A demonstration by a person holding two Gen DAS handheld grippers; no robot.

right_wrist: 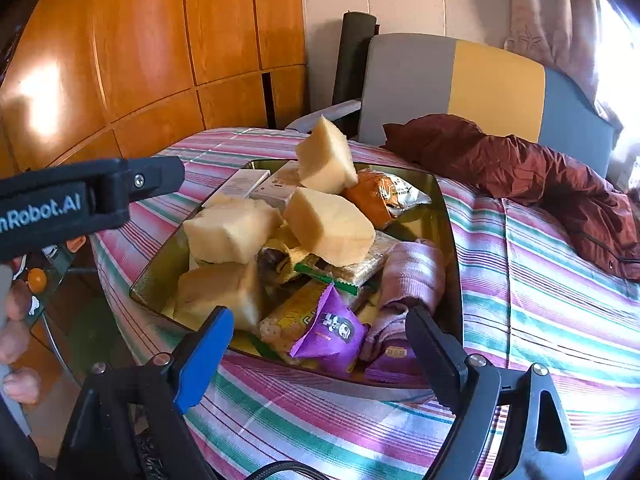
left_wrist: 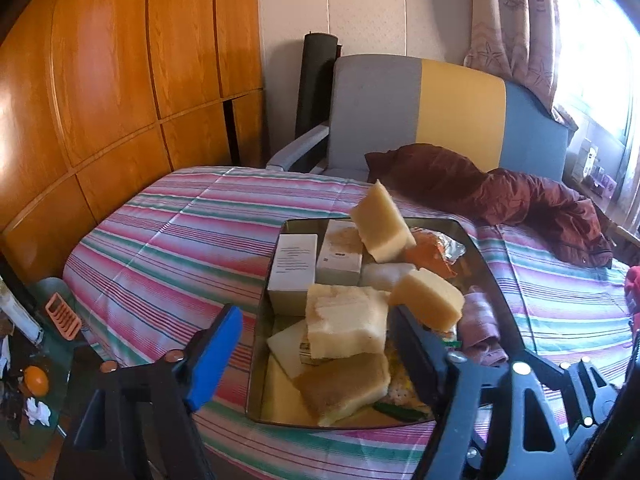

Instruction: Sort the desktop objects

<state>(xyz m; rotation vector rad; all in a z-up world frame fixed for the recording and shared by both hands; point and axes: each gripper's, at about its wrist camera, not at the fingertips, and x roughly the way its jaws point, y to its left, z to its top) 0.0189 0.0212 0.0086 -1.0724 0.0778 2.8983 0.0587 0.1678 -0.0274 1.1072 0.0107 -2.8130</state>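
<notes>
A dark metal tray (left_wrist: 496, 296) (right_wrist: 448, 216) sits on the striped cloth, piled with several yellow sponge blocks (left_wrist: 346, 324) (right_wrist: 328, 222), white boxes (left_wrist: 294, 270), an orange snack packet (right_wrist: 380, 196), a purple snack packet (right_wrist: 332, 332), cracker packs and a rolled pink cloth (right_wrist: 412, 276). My left gripper (left_wrist: 316, 344) is open and empty, its jaws over the tray's near left part. My right gripper (right_wrist: 320, 344) is open and empty, just before the tray's near edge, facing the purple packet. The left gripper's body (right_wrist: 80, 200) shows in the right wrist view.
A dark red jacket (left_wrist: 500, 192) lies on the table's far right. A grey, yellow and blue chair (left_wrist: 440, 112) stands behind the table. Wooden cabinets line the left. An orange object (left_wrist: 36, 380) and clutter lie on a lower surface at left.
</notes>
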